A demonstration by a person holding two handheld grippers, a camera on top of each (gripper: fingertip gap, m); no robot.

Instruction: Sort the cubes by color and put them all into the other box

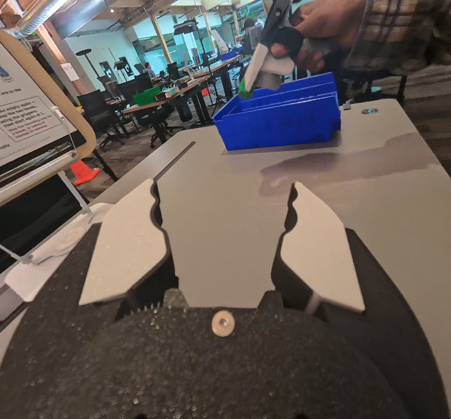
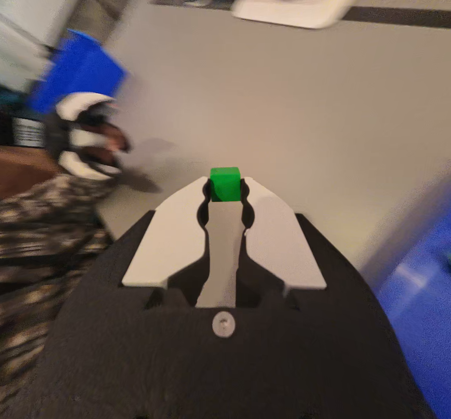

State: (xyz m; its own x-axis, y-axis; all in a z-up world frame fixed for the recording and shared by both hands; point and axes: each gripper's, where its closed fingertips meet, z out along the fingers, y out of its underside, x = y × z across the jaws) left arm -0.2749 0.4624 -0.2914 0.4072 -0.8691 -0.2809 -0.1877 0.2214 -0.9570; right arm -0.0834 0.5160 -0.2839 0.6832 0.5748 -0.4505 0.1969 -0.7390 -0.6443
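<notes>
One green cube [image 2: 225, 184], perhaps two blue boxes [image 1: 280, 121].

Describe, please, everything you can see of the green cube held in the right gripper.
The green cube is small, solid bright green, with a smooth matte surface and crisp edges, apparently plastic. It sits pinched at the very tips of the right gripper, one dark pad on each side face, its front end poking past the tips. It is off the grey table. In the left wrist view it shows at the near corner rim of a blue box; whether it touches the rim is unclear.
</notes>
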